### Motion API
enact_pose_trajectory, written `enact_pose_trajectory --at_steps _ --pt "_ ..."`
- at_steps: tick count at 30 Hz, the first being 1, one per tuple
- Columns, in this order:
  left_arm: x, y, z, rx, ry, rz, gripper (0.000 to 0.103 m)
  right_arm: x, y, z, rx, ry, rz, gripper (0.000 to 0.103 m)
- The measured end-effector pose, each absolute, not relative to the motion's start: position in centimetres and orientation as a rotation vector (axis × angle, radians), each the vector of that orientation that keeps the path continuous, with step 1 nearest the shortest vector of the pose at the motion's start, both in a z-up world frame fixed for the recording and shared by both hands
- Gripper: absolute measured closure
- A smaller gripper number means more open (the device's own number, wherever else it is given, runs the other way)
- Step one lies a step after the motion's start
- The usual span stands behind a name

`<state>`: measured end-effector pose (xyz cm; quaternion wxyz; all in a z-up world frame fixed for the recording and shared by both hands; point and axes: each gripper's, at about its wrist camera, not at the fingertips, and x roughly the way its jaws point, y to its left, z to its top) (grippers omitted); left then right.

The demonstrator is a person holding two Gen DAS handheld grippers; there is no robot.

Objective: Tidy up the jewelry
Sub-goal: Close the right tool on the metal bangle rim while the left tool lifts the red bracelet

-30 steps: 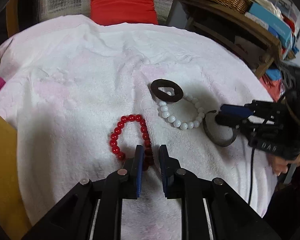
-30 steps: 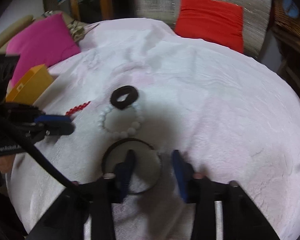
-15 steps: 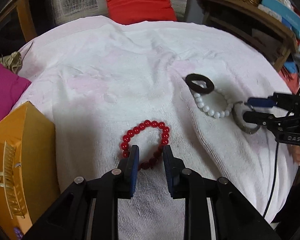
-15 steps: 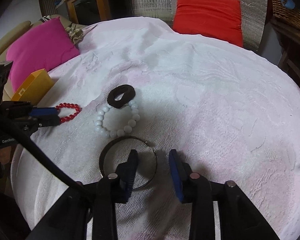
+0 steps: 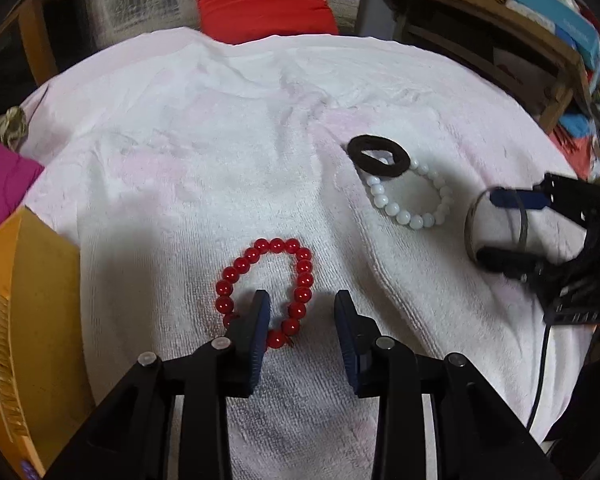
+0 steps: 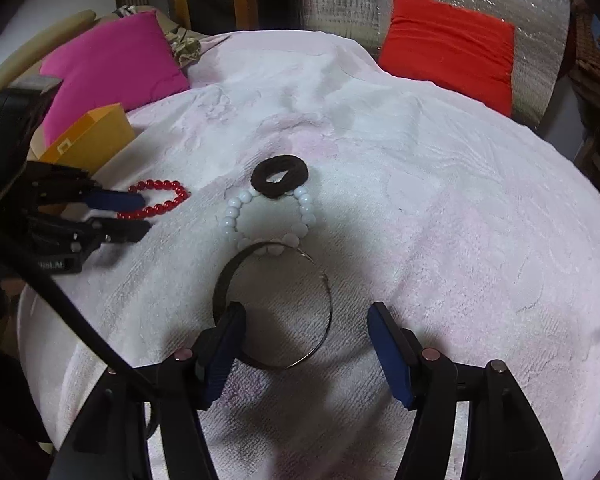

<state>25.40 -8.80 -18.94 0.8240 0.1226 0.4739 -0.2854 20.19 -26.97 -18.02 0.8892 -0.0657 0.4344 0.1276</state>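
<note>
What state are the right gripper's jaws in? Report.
Open. The right gripper has just been opening; its pads straddle the metal bangle without pressing it.

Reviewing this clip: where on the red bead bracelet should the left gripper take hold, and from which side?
Grip the red bead bracelet across its near right strand, coming down from above. It lies flat on the white towel, so only a single strand fits the jaws. The left gripper, which has just been opening, already straddles that strand, pads apart.

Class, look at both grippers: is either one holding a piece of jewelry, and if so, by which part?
Neither holds anything. The left gripper has just been opening around the red bead bracelet; the right gripper around the metal bangle. Both pieces lie on the towel.
</note>
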Motion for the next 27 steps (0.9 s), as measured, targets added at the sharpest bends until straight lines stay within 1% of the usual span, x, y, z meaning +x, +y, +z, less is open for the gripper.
enact_pose_trajectory --at_steps 1,3,5,8,13,21,24,26,27 --pt "25.5 -8.8 -18.9 0.252 1.009 -0.605 0.075 20.2 -26.8 -18.0 -0.148 0.900 0.261 0.033" --pt "25.6 -8.5 -18.8 0.232 1.015 -0.608 0.088 20.2 -26.8 -17.9 -0.143 0.904 0.261 0.032" --pt "25.6 -8.3 -18.7 0.196 1.027 -0.629 0.093 20.3 -27.1 -17.7 -0.113 0.922 0.277 0.030" --pt "25.2 -8.4 -18.7 0.198 1.029 -0.643 0.094 20.4 -27.7 -17.2 -0.043 0.932 0.304 0.028" --pt "25.0 -8.3 -18.3 0.150 1.043 -0.679 0.094 20.4 -27.5 -17.2 -0.015 0.951 0.336 0.025" --pt "24.2 -7.1 -17.4 0.137 1.022 -0.676 0.094 20.1 -26.2 -17.5 -0.052 0.959 0.364 0.025" --pt "24.0 -6.9 -17.1 0.134 1.016 -0.678 0.094 19.8 -25.8 -17.8 -0.095 0.932 0.358 0.025" --pt "24.1 -6.8 -16.9 0.121 1.015 -0.681 0.094 19.7 -25.6 -18.0 -0.111 0.924 0.342 0.030" --pt "24.2 -6.6 -16.8 0.105 1.014 -0.684 0.094 19.7 -25.5 -18.0 -0.128 0.913 0.326 0.039"
